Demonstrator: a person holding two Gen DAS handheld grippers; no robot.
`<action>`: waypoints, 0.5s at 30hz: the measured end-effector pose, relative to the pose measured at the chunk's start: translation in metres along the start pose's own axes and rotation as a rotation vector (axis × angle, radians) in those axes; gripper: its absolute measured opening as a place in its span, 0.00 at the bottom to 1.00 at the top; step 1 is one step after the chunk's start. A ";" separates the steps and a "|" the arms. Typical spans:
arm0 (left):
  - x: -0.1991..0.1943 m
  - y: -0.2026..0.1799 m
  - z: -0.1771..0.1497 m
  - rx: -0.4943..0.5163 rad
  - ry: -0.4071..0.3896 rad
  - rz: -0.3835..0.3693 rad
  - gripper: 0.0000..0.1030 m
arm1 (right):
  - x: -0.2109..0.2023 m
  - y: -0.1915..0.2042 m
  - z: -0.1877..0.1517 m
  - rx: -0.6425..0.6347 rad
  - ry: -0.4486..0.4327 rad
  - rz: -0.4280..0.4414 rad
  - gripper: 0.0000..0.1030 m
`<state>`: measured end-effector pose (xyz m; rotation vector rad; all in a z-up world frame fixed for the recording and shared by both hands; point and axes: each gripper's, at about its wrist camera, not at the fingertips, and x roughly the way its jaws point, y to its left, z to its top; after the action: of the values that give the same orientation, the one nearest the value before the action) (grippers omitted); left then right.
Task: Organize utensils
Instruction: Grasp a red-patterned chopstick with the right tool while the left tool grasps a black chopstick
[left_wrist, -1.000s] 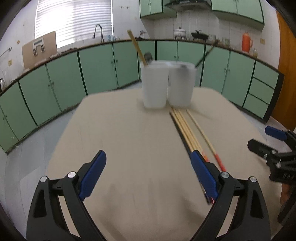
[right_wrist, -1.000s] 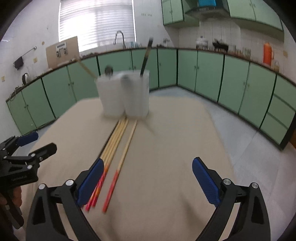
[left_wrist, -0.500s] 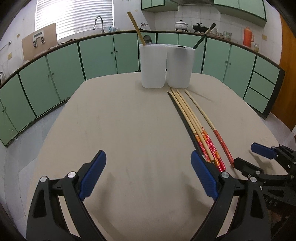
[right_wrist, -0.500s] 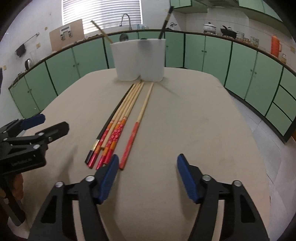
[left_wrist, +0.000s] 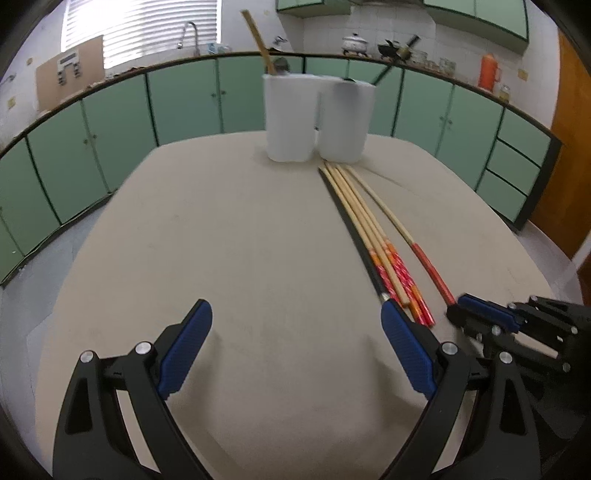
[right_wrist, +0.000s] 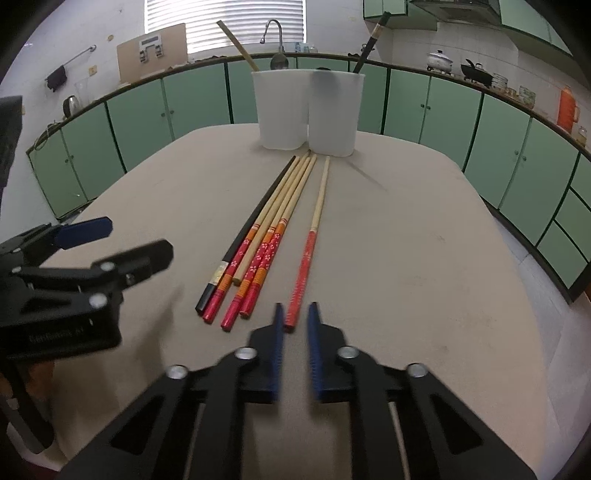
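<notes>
Broadly, a beige table (right_wrist: 424, 240) fills both views, ringed by green kitchen cabinets (right_wrist: 424, 107). At its far end stand two white utensil holders (right_wrist: 308, 110), touching side by side; a wooden stick (right_wrist: 238, 46) and a spoon (right_wrist: 279, 61) rise from the left one, a dark chopstick (right_wrist: 371, 42) from the right one.

Lying lengthwise on the table, tips toward the holders, is a tight bundle of chopsticks (right_wrist: 269, 229): one black at the left edge, the rest bamboo with red and orange patterned ends. Just beside the bundle on its right, apart from it, lies a single red-handled chopstick (right_wrist: 312, 236).

Hovering over bare table left of the bundle, the left claw (left_wrist: 295, 332) has its blue pads spread wide, nothing between them. The right claw (right_wrist: 293, 325) has its pads drawn close together, with the near red end of the single chopstick sitting between their tips; the pads are motion-blurred and a narrow gap shows, so a firm grip cannot be confirmed.
</notes>
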<state>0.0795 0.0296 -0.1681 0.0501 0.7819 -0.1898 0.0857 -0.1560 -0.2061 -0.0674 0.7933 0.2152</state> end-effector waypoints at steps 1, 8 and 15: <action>0.001 -0.003 0.000 0.008 0.011 -0.016 0.87 | 0.000 -0.002 0.000 0.001 0.002 -0.001 0.07; 0.009 -0.019 -0.003 0.042 0.046 -0.052 0.87 | -0.004 -0.027 -0.002 0.059 0.004 -0.010 0.06; 0.018 -0.028 -0.004 0.056 0.076 -0.037 0.87 | -0.002 -0.029 -0.003 0.057 -0.002 -0.002 0.06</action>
<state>0.0841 -0.0001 -0.1830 0.0969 0.8540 -0.2457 0.0883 -0.1850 -0.2074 -0.0141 0.7972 0.1910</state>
